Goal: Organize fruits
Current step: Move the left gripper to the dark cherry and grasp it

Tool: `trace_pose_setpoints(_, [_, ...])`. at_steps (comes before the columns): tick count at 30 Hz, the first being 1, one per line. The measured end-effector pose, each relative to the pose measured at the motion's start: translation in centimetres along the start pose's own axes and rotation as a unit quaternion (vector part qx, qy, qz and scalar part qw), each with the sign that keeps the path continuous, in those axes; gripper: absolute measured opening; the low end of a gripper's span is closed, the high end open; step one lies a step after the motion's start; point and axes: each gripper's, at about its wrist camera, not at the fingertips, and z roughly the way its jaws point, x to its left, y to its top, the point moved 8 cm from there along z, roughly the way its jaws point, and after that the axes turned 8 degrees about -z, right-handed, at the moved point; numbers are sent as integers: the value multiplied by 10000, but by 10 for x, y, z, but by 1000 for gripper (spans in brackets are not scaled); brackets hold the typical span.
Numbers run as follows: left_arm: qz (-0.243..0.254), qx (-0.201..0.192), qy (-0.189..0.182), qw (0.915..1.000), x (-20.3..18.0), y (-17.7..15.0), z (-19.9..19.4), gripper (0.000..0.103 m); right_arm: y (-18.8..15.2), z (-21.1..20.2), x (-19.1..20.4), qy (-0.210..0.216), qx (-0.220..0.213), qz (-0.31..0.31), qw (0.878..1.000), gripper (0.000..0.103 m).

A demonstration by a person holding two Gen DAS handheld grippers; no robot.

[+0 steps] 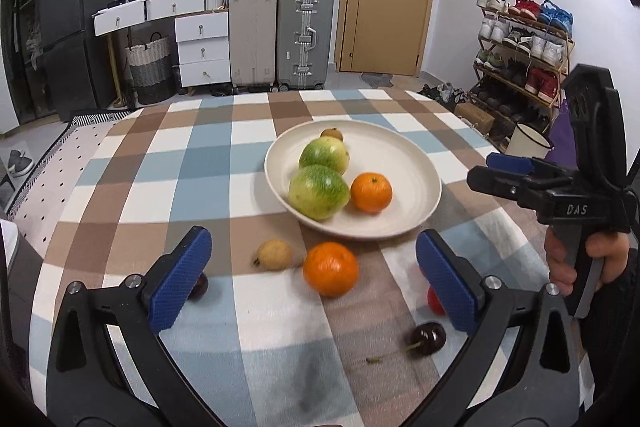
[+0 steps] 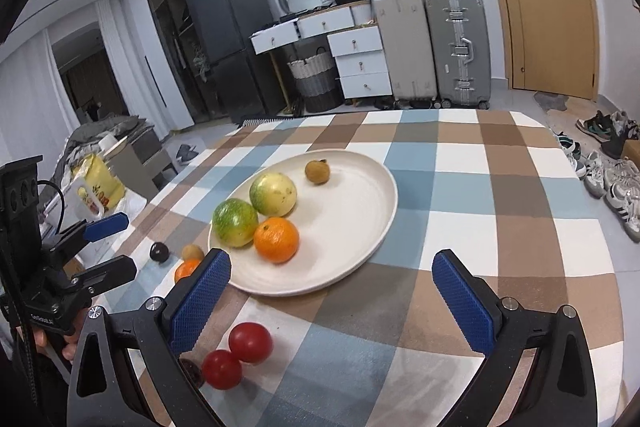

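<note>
While both tongs hung over the checked tablecloth (image 1: 132, 187), each stood released, pads spread wide with nothing pinched between them: the left gripper (image 1: 314, 281) framed the loose fruit near the plate's near rim, and the right gripper (image 2: 332, 301) hovered off the plate's near right side. On the white plate (image 2: 360, 227) already sat two green-yellow fruits (image 2: 235, 222), an orange (image 2: 277, 239) and a small brown fruit (image 2: 317, 171) at the far side, gathered there presumably as the sorted pile. Outside it lay a second orange (image 1: 330, 269), a small tan fruit (image 1: 275, 254) just left of it, a dark cherry (image 1: 426, 339) with its stem, another dark cherry (image 1: 200, 287) half hidden behind the left pad, and two red tomatoes (image 2: 250, 342) close together near the right gripper's left finger. That orange, lying squarely between the left pads, looked the likeliest next pick. The tan fruit beside it and the plate's rim just beyond could crowd a closing grip, and round fruit would likely roll if nudged.
</note>
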Motion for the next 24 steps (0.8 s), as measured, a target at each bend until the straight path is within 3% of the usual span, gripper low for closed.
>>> trace_pose_setpoints(7, [49, 216, -128, 9997, -14, -26, -7, 102, -23, 4, 15, -64, 440, -366, 9983, 102])
trace_pose_setpoints(13, [308, 446, -208, 9983, -32, -45, -3, 102, -30, 8, 26, 237, 573, -467, 9970, 102])
trace_pose_setpoints(24, [745, 977, -241, 9921, -57, -78, 24, 101, -37, 16, 36, 266, 705, -654, 9950, 102])
